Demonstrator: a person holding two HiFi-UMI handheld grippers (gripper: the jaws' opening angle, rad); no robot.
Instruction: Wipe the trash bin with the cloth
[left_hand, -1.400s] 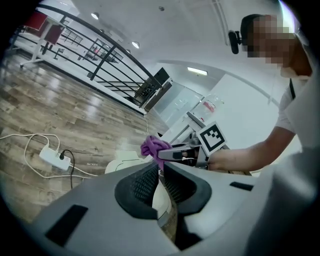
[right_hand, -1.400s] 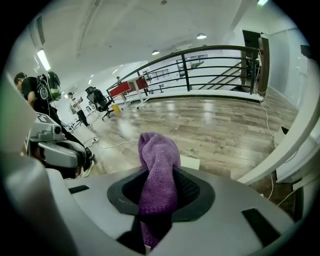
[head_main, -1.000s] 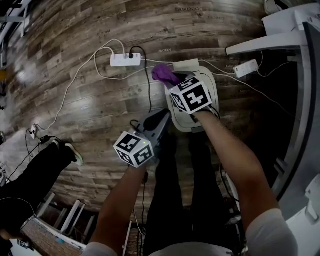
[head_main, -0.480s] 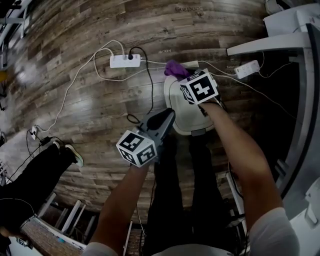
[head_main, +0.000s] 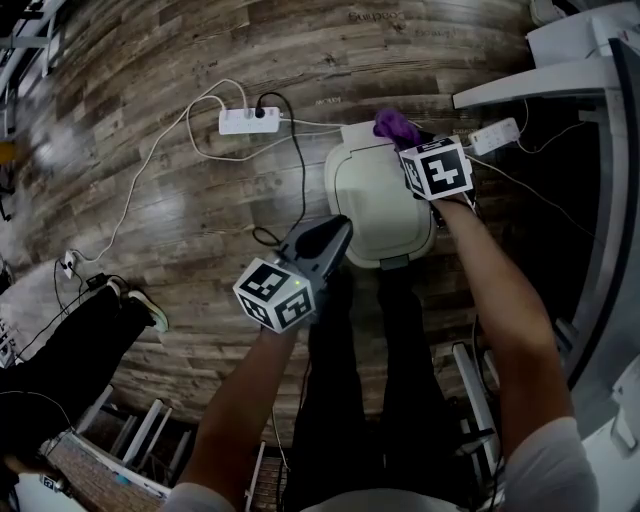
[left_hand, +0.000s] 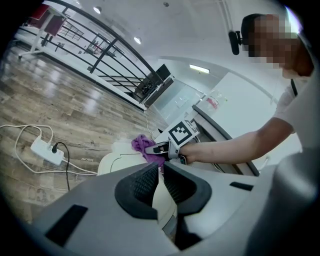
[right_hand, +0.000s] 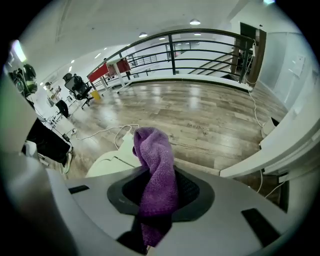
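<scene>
Big brown wood-plank floor (head_main: 150, 120), and standing on it is the cream plastic trash bin (head_main: 375, 200), lid down. The left hand-held gripper (head_main: 338, 232) is clamped on the bin's near-left edge. The right hand-held gripper (head_main: 408, 141) is clenched on the purple knit cloth (head_main: 394, 124), right at the lid's far right corner. A white power strip (head_main: 250, 121) lies off to the bin's left, not touching it.

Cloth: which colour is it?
Purple; the cloth shows best in the right gripper view.
</scene>
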